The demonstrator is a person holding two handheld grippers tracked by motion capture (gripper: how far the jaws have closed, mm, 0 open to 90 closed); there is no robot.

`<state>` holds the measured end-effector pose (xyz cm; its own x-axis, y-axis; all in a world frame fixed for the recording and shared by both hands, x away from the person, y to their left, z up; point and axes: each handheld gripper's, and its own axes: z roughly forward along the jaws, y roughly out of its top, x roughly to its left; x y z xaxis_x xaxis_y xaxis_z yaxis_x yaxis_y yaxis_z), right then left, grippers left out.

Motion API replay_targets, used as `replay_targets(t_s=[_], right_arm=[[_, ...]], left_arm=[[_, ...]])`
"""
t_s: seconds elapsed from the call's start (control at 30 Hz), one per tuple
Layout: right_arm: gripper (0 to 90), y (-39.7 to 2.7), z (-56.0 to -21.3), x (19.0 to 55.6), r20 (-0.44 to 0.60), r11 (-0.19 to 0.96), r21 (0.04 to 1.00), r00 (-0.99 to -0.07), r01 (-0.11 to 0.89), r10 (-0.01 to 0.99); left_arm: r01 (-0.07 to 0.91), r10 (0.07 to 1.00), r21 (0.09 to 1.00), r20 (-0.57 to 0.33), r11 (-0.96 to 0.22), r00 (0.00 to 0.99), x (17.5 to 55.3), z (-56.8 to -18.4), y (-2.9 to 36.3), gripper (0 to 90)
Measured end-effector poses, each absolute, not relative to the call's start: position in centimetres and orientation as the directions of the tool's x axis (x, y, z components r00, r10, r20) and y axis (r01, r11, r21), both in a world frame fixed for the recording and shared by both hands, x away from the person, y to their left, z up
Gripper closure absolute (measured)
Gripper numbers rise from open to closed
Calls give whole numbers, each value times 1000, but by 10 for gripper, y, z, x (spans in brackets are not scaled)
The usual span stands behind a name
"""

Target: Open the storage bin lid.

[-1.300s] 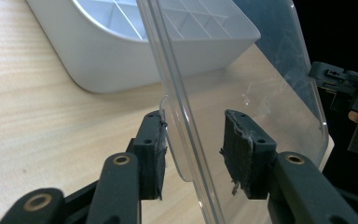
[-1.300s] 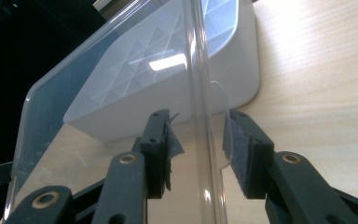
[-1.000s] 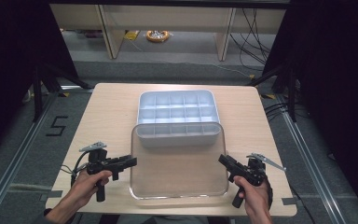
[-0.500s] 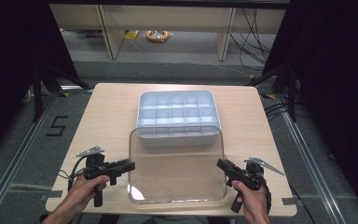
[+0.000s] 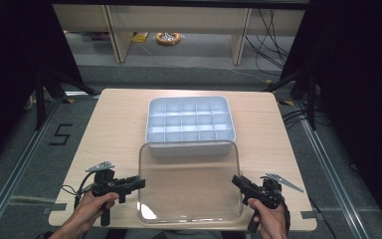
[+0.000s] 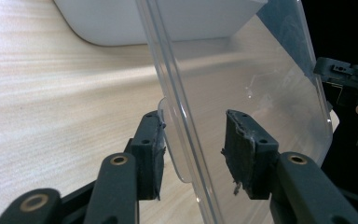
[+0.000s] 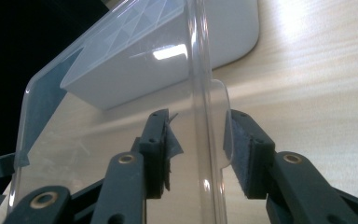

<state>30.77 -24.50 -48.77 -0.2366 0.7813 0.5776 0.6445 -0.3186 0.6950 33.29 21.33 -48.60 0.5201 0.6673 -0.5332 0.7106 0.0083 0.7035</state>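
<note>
My left gripper (image 5: 138, 182) and right gripper (image 5: 237, 180) flank the clear lid (image 5: 189, 181).
Jaws apart, straddling its side edges; lid now nearer me than before.

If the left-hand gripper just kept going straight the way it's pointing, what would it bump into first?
The clear lid: its edge already sits between the left gripper's open jaws, so pushing on would drive that rim deeper into the gap. Beyond the lid, the right gripper faces it from the far side, though depth there is hard to judge.

Black claws (image 6: 193, 149) — brass rivets (frayed pads (image 6: 237, 149))
</note>
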Motion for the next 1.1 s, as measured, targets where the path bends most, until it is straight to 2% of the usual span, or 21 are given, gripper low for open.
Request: replay_targets(t_s=[0.2, 0.27, 0.5, 0.53, 0.57, 0.6, 0.9, 0.97, 1.0, 1.03, 1.1], right_arm=[[610, -245, -491, 303, 597, -337, 662, -199, 670, 777], [608, -248, -493, 303, 563, -304, 681, -211, 666, 799], [602, -248, -498, 302, 549, -289, 677, -203, 677, 811], [600, -245, -497, 301, 588, -323, 640, -174, 697, 790], [599, -248, -500, 302, 550, -282, 675, -211, 681, 808], [598, -245, -500, 301, 576, -311, 645, -176, 699, 798], [591, -242, -502, 302, 559, -289, 646, -181, 706, 809], [592, -246, -506, 305, 523, -249, 683, -222, 687, 823], [592, -242, -502, 302, 579, -302, 625, -169, 719, 797], [592, -243, -503, 303, 572, -295, 640, -185, 709, 799], [592, -240, -501, 301, 605, -327, 587, -133, 740, 785]], left_arm=[[714, 660, 700, -532, -9, 530, 331, -488, 211, 569], [717, 661, 697, -532, -12, 529, 331, -489, 211, 568], [729, 667, 684, -527, -34, 526, 329, -495, 209, 568], [731, 669, 681, -526, -38, 525, 329, -496, 209, 568], [731, 670, 682, -526, -36, 524, 329, -497, 209, 568], [733, 668, 680, -528, -38, 524, 329, -497, 209, 568], [729, 688, 680, -495, -73, 531, 331, -502, 208, 566], [732, 690, 678, -496, -71, 527, 331, -502, 207, 566], [727, 693, 681, -485, -83, 534, 331, -503, 206, 566], [725, 699, 683, -473, -93, 536, 331, -504, 205, 565], [723, 704, 682, -461, -109, 541, 331, -505, 203, 565]])
